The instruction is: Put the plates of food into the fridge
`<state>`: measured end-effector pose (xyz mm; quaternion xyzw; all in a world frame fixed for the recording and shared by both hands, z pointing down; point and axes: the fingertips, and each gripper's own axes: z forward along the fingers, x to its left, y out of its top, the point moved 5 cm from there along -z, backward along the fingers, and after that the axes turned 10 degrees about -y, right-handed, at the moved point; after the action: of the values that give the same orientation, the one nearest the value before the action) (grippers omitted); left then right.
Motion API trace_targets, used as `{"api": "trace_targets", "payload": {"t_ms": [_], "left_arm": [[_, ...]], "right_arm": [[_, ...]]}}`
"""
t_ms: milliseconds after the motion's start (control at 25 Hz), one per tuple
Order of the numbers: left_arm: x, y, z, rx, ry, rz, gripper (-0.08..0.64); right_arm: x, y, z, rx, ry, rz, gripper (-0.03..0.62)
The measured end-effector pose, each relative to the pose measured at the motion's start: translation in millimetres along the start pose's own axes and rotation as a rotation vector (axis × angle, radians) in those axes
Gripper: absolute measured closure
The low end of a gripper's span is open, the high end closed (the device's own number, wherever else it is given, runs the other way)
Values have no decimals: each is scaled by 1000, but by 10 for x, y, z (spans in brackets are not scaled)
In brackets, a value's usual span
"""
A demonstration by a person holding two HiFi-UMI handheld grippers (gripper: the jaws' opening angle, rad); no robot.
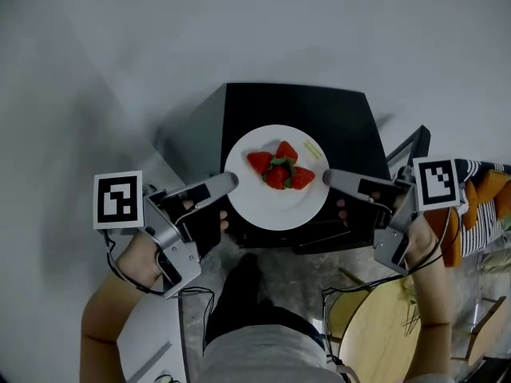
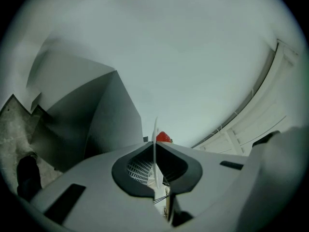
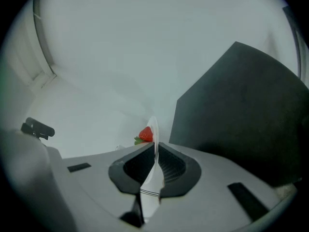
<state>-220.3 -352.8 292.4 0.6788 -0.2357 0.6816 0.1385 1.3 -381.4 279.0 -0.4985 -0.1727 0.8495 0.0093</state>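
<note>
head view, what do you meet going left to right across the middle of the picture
left hand-held gripper → white plate, held at its left rim → strawberries → right hand-held gripper on the plate's right rim → striped and orange cloth

- No text, number or brand is being shown legibly.
- Only square markers are being displayed: one on the left gripper point(image 1: 226, 183), one on the right gripper point(image 1: 330, 176).
</note>
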Motion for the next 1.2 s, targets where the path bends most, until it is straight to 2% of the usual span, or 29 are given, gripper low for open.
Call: {"api": "trace_targets", "payload": {"t_ms": [160,440,600,920,1200], "left_arm": [[-37,-4,-21,-11,35,-18,540],[-75,-19,-5,-29,28,-4,540],[-87,-33,-26,-45,46,-29,540],[-156,5,-54,-88,165,-75,538],[-223,43,-29,-87,218,-72,538]], "right_arm": [[-5,-20,16,-10,2,37,558],[1,-51,65,-50,37,44,561],[-11,-79,70,-54,56,118,566],[14,-182,38,-110,85,304,571],[39,-254,19,-195,70,362,570]]}}
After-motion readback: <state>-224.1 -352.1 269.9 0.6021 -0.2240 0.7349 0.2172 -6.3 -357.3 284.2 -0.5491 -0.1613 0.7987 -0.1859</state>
